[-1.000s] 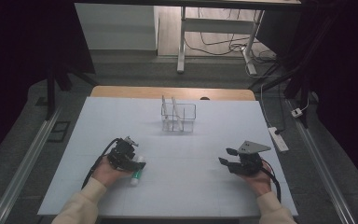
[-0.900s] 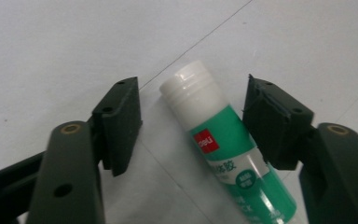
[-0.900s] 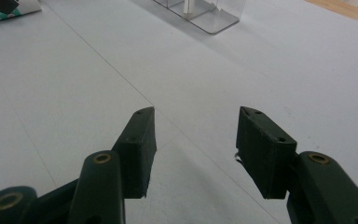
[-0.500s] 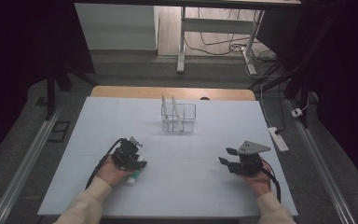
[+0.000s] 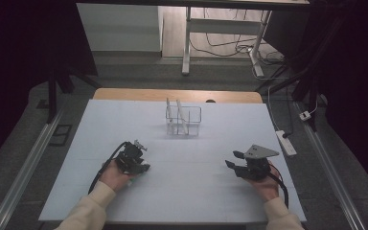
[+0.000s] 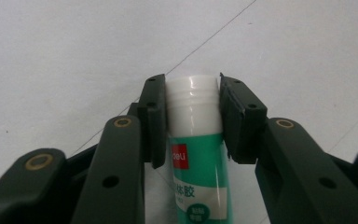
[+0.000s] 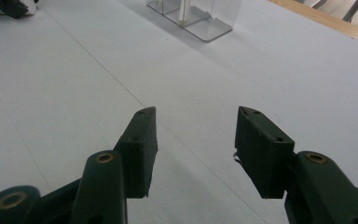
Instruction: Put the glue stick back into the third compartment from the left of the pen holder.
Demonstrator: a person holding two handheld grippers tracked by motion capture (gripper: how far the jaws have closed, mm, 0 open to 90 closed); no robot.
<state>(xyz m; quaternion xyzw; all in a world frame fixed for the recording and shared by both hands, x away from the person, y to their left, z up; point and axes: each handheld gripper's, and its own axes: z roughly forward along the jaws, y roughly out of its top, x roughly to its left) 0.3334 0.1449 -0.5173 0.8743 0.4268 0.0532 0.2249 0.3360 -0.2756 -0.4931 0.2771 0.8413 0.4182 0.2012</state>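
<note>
Overhead forward-down — two close jaw-level views

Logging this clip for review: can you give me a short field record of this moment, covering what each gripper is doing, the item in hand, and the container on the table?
left gripper: shut on the glue stick, jaws at its white cap end
glue stick: green label, white cap
right gripper: open, holding nothing, low over the table
clear organizer: upright, far middle of the table, apart from both grippers
table: white surface

The right gripper [image 7: 193, 140] has its two black jaws spread apart over the pale table surface [image 7: 74, 93]. A clear plastic organizer [image 7: 191, 16] stands at the top centre of the frame, and a wooden table edge [image 7: 326, 21] crosses the upper right corner.
</note>
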